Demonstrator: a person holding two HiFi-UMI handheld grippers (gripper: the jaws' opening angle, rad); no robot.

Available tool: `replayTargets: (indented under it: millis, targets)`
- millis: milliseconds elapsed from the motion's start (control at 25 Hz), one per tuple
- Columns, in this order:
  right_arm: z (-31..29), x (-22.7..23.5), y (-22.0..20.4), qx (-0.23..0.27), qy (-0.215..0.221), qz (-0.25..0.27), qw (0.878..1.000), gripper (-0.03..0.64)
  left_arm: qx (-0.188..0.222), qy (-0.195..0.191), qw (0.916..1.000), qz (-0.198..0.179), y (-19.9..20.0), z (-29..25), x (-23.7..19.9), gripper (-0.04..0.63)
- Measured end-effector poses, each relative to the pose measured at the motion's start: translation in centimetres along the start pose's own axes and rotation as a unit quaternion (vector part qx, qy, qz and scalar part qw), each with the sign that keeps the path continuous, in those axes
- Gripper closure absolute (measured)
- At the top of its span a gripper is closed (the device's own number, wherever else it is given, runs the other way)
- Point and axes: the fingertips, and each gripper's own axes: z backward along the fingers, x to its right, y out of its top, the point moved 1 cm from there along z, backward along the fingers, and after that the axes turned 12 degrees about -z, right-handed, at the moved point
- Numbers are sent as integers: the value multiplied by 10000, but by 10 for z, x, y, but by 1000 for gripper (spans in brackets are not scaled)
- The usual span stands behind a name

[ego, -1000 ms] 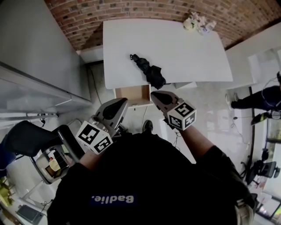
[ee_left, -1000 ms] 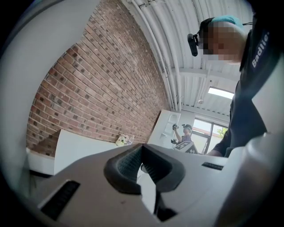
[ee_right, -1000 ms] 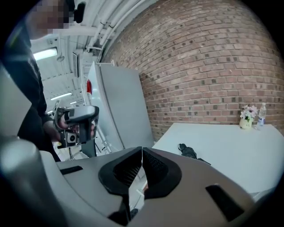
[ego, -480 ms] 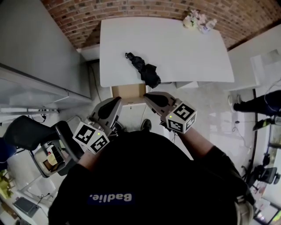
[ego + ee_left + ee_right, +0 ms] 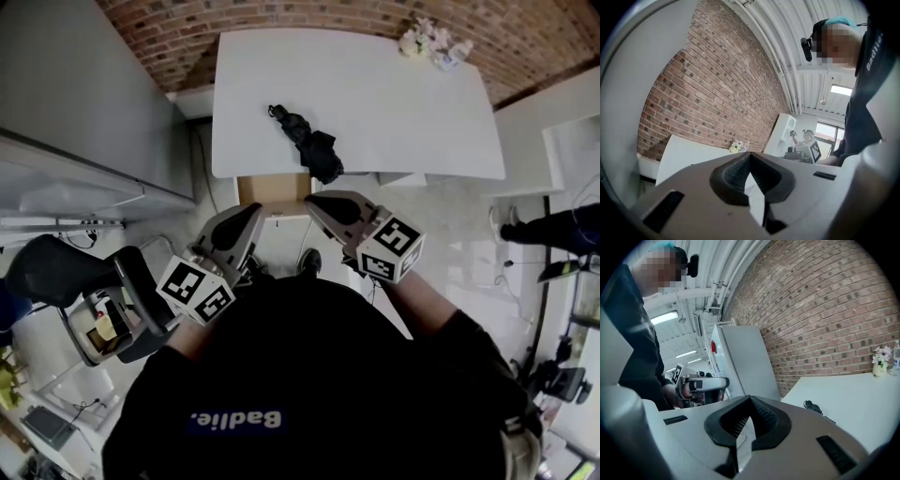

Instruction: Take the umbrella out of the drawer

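Note:
The black folded umbrella (image 5: 305,150) lies on the white table (image 5: 394,103) near its front edge, just above the open drawer (image 5: 272,190), whose wooden inside shows nothing in it. Both grippers hover in front of the drawer, below table height, apart from the umbrella. My left gripper (image 5: 251,214) is shut with nothing in it; its pads meet at the tip (image 5: 750,155). Beside it, my right gripper (image 5: 315,200) is shut and empty too (image 5: 750,400). The right gripper view catches the umbrella (image 5: 813,406) on the tabletop and the left gripper (image 5: 701,384) alongside.
A small vase of flowers (image 5: 418,41) and a bottle (image 5: 450,52) stand at the table's far right corner. A black chair (image 5: 70,277) is at my left, next to a grey cabinet (image 5: 75,112). Another person (image 5: 553,230) stands at the right. A brick wall backs the table.
The right gripper has lifted a little and drifted left in the head view; the left one shifted slightly. Both stay shut and empty. The umbrella lies still on the table.

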Motion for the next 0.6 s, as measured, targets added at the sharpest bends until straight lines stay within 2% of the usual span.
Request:
replayTargets:
  millis: [600]
  targets:
    - [-1, 8, 4, 73, -114, -115, 9998, 588, 34, -77, 10000, -44, 4, -6, 0, 598]
